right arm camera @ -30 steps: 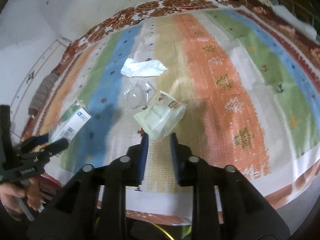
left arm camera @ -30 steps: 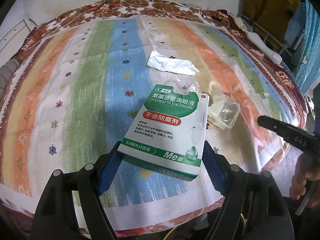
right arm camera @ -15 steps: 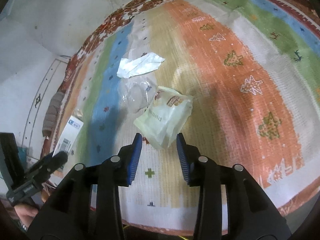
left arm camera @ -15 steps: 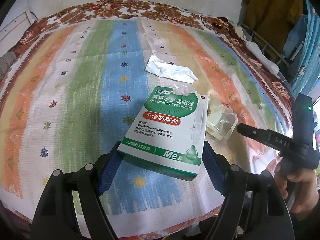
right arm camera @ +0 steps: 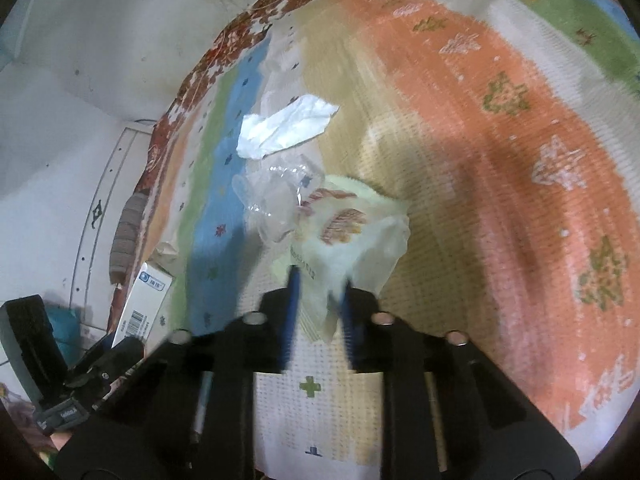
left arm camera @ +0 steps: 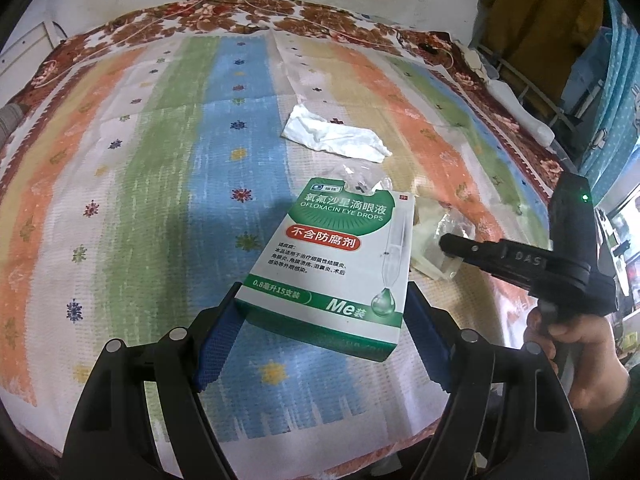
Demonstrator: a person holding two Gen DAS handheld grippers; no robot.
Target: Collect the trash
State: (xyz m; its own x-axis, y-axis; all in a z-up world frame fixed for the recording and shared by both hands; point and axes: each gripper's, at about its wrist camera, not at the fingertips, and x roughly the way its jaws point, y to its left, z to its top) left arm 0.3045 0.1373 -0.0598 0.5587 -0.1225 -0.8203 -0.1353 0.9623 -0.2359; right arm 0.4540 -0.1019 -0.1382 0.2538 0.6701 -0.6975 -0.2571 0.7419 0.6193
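My left gripper (left arm camera: 320, 312) is shut on a green and white eye drops box (left arm camera: 334, 256) and holds it above the striped cloth. The box also shows at the left of the right wrist view (right arm camera: 142, 306). My right gripper (right arm camera: 318, 280) is open, its blue pads on either side of the near edge of a pale yellow-green snack wrapper (right arm camera: 348, 236); the view is blurred. The right gripper (left arm camera: 452, 242) shows in the left wrist view over that wrapper (left arm camera: 430, 248). A clear plastic wrapper (right arm camera: 280, 196) and a crumpled white tissue (right arm camera: 286, 126) lie beyond.
The striped cloth (left arm camera: 160, 200) covers a bed with a floral border (left arm camera: 240, 20). The tissue also shows in the left wrist view (left arm camera: 334, 138). A metal rack (left arm camera: 532, 92) and yellow fabric (left arm camera: 536, 20) stand at the right. A white wall (right arm camera: 80, 60) lies left.
My right gripper has moved forward and down onto the snack wrapper and opened, its pads now around the wrapper's near edge. My left gripper still holds the box, nearly unmoved.
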